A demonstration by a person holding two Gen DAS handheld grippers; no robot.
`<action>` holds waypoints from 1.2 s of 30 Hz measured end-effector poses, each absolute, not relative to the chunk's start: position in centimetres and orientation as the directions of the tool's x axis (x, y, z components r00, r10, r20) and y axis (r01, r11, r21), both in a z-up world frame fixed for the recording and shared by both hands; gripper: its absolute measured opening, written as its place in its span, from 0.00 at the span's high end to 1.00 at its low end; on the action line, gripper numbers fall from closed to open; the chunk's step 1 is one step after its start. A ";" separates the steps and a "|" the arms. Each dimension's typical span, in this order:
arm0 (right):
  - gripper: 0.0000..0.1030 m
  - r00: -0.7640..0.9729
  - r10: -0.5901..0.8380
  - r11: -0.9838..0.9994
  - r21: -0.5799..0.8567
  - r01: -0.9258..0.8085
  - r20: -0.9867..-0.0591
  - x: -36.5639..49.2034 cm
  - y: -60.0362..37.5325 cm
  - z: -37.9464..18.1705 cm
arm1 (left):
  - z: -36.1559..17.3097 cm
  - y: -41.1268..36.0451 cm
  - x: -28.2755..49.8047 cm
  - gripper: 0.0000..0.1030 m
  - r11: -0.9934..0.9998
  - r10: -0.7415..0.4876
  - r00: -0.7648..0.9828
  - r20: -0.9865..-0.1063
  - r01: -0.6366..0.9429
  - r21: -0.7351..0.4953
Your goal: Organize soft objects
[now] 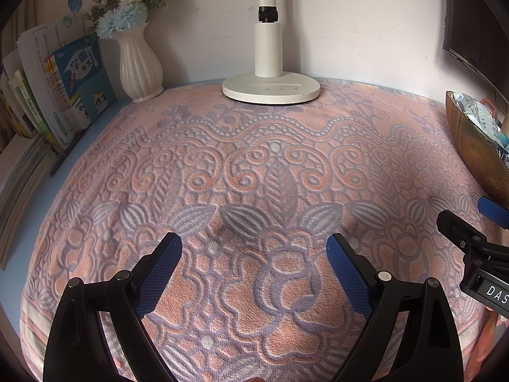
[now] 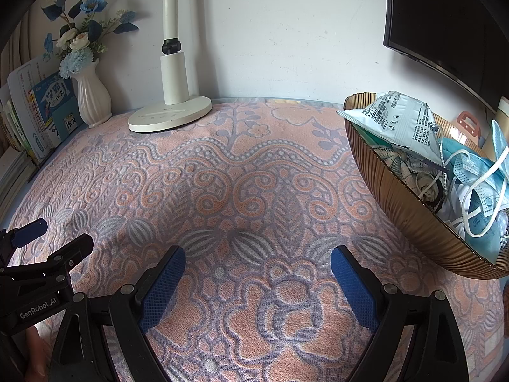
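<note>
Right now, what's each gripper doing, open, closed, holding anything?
Left gripper: open, nothing between its fingers, only the patterned towel below.
Right gripper: open, holding nothing, beside the bowl of face masks.

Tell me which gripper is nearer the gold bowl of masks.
Right. The right gripper hovers open over the towel just beside the bowl; the left gripper, also open, sits farther off, beyond it.

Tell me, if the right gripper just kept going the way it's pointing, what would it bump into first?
Most likely the patterned towel covering the desk: the right gripper tilts downward with open, empty jaws and nothing lies between them and the cloth. The bowl sits off to its right, seemingly outside that line.
</note>
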State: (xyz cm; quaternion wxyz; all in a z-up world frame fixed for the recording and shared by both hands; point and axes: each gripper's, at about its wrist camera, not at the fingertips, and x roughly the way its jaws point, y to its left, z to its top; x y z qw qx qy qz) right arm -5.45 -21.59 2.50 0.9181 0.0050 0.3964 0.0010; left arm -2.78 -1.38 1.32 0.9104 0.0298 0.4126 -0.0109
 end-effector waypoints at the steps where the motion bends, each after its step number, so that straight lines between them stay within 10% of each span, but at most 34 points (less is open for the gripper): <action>1: 0.11 0.686 0.005 1.000 0.010 0.002 -0.728 -5.5 -21.6 2.5 | 1.3 -1.3 -2.8 0.11 0.998 0.002 0.659 -0.752 0.046 0.043; 36: 0.11 0.686 0.005 1.000 0.009 0.002 -0.728 -5.4 -21.5 2.5 | 2.7 0.6 -3.3 0.09 0.999 -0.029 0.725 -0.688 0.009 -0.033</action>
